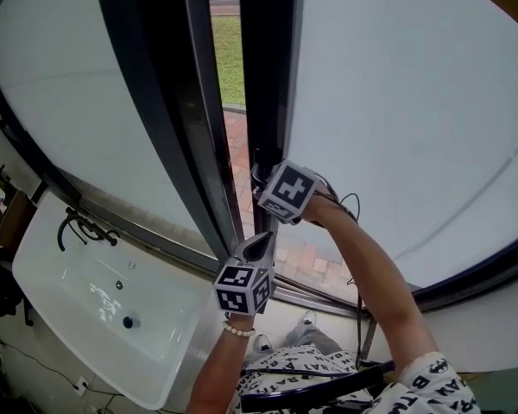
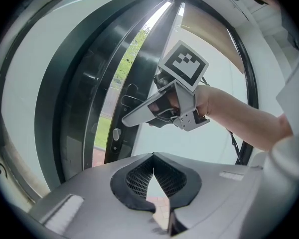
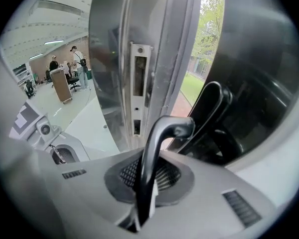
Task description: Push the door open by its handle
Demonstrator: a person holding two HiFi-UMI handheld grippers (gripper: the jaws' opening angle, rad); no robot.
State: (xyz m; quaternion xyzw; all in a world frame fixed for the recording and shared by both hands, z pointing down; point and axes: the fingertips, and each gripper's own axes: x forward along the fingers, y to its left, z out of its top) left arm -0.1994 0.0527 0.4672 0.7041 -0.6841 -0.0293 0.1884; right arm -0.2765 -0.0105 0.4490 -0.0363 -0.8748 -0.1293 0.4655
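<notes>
A glass door in a dark frame (image 1: 263,76) stands slightly ajar, and grass and brick paving (image 1: 229,59) show through the gap. My right gripper (image 1: 261,178) is up at the frame's edge. In the right gripper view its jaws (image 3: 148,183) are shut on the black lever handle (image 3: 162,143), which runs up between the pads and bends right. The left gripper view shows the same gripper (image 2: 132,117) at the handle (image 2: 127,101). My left gripper (image 1: 261,247) hangs lower, off the door, with its jaws (image 2: 153,171) shut on nothing.
A white basin (image 1: 95,309) with a black tap (image 1: 82,227) sits at the lower left. The fixed glass panel's dark frame (image 1: 155,102) stands left of the gap. A latch plate (image 3: 138,83) shows on the door edge. People (image 3: 65,63) stand far off in the room.
</notes>
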